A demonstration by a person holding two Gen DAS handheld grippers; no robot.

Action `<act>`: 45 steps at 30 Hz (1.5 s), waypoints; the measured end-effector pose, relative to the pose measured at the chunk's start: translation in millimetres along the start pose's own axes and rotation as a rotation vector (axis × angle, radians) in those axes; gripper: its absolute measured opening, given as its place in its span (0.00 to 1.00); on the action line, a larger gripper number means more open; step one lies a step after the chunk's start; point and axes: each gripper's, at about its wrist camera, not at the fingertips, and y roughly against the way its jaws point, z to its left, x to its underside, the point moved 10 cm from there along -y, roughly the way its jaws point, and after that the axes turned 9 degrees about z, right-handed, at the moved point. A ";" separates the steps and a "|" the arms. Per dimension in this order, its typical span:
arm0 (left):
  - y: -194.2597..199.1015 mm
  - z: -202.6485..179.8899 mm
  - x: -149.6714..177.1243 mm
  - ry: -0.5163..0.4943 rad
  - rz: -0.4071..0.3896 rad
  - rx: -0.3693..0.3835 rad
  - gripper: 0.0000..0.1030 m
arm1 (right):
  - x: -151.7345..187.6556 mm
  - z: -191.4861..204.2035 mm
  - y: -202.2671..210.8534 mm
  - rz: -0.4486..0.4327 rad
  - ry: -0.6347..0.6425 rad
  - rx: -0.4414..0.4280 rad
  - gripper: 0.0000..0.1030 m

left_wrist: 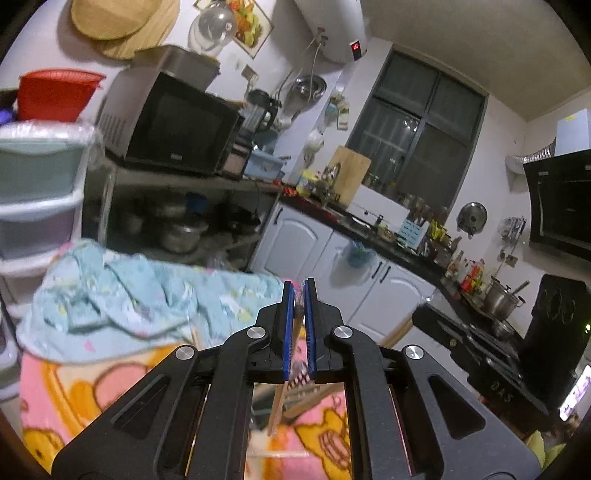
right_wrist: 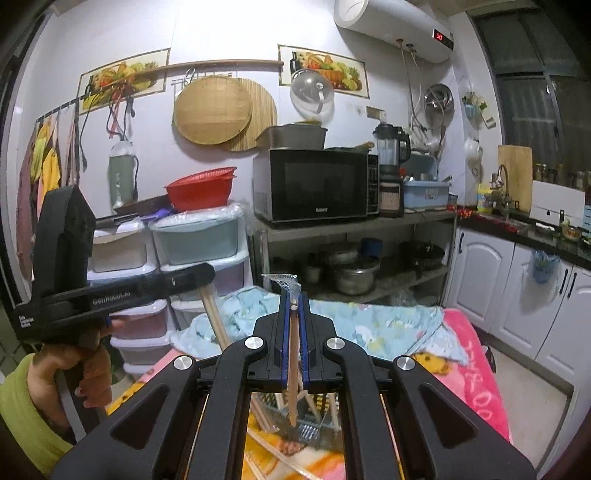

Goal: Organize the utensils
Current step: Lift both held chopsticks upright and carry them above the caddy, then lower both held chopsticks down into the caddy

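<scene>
Each hand-held gripper, left [left_wrist: 300,291] and right [right_wrist: 294,301], is clamped narrow on light, stiff, slippery wooden chopsticks [right_wrist: 293,365], apparently pinched mid-shaft, above the blanket [right_wrist: 476,373] where more lie.

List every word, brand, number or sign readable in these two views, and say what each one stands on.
"GenRobot.AI": side of the left gripper, right wrist view.
"Galanz": front of the microwave; small, likely reading.
"50": red display on the water heater.
"DAS": black device at lower right, left wrist view.
Pink blanket lettering: upside down, unreadable.
Small white print on the left gripper's body: too small.
</scene>
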 end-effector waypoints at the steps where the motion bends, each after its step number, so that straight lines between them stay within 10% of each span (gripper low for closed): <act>1: -0.2 1.2 -3.7 0.000 -0.003 -0.002 0.03 | -2.7 -0.7 -0.5 -0.001 -0.001 0.001 0.05; 14: -12.0 38.2 -37.1 0.033 -0.025 -0.102 0.03 | -18.9 -10.0 -19.4 0.026 -0.012 0.025 0.05; 45: -69.8 63.6 11.3 0.034 0.083 -0.143 0.03 | 27.9 -20.7 -94.0 0.144 -0.050 0.003 0.05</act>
